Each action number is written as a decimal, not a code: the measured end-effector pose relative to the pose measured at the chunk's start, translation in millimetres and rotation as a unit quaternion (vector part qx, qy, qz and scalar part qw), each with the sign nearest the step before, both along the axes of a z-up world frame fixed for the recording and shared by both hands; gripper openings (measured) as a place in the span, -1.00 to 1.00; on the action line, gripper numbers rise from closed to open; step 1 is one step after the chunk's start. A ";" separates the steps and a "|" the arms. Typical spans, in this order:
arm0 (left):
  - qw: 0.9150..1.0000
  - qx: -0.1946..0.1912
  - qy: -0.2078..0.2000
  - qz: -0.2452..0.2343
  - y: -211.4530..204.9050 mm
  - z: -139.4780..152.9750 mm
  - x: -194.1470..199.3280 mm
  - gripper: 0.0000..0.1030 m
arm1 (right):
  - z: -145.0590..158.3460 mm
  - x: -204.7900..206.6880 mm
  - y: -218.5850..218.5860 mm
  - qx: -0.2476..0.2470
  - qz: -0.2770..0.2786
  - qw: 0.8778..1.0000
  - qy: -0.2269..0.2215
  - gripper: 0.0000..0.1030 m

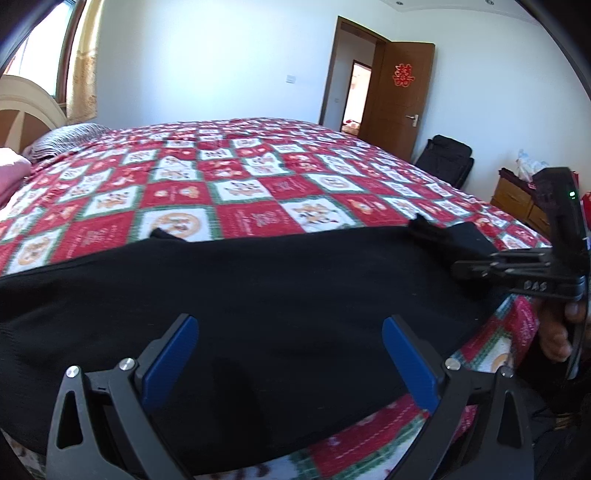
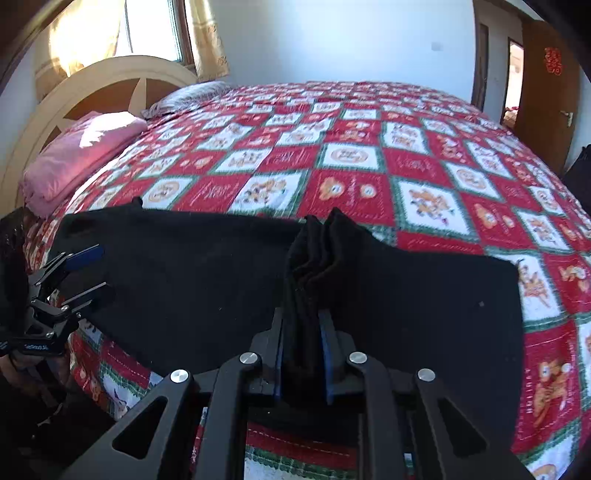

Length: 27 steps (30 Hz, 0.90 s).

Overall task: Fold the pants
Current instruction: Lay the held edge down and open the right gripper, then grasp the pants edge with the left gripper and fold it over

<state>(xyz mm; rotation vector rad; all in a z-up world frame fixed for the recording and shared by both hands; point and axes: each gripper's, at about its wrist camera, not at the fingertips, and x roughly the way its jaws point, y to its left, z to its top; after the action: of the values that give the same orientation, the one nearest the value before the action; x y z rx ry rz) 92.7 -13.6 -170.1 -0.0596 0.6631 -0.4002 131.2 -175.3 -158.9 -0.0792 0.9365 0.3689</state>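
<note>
Left wrist view: black pants [image 1: 258,295] lie spread along the near edge of a bed [image 1: 258,177] with a red, white and green checked cover, the left gripper [image 1: 290,354] hovering over them with jaws wide apart and nothing between its blue pads, the right gripper [image 1: 476,267] low over the cloth at right. Right wrist view: the right gripper [image 2: 303,332] pinches a bunched fold of the pants [image 2: 207,277], while the left gripper [image 2: 94,269] stands open at their left end.

A bed [image 1: 258,173] under a red, white and green patchwork quilt fills the white-walled room. Behind its arched headboard [image 2: 110,85], sun pours through a curtained window [image 2: 147,26]. Beyond the bed's far corner stands an open brown door [image 1: 399,99].
</note>
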 end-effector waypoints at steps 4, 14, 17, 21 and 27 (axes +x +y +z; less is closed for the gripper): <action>0.999 -0.018 0.014 -0.024 -17.0 0.9 4.2 0.98 | 7.3 -11.0 -5.1 0.029 0.039 0.999 0.018 -0.20; 0.993 -0.026 0.039 -0.105 -95.9 16.1 32.2 0.64 | 38.0 -10.6 -81.2 -0.083 -0.115 0.987 -0.075 -0.15; 0.989 -0.022 0.057 -0.136 -128.7 16.7 42.9 0.47 | 36.4 -8.3 -93.3 -0.077 -0.137 0.985 -0.077 -0.06; 0.985 -0.008 0.092 -0.148 -157.5 7.8 56.3 0.36 | 38.0 -8.9 -95.6 -0.085 -0.145 0.981 -0.099 -0.05; 0.986 -0.002 0.088 -0.138 -166.5 9.5 57.8 0.20 | 37.6 -8.4 -99.1 -0.085 -0.154 0.978 -0.116 0.00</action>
<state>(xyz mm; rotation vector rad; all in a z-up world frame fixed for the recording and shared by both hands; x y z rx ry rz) 150.5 -180.1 -160.6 -0.0067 0.8491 -0.6689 122.8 -274.4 -121.2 -0.1289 0.7332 -0.0095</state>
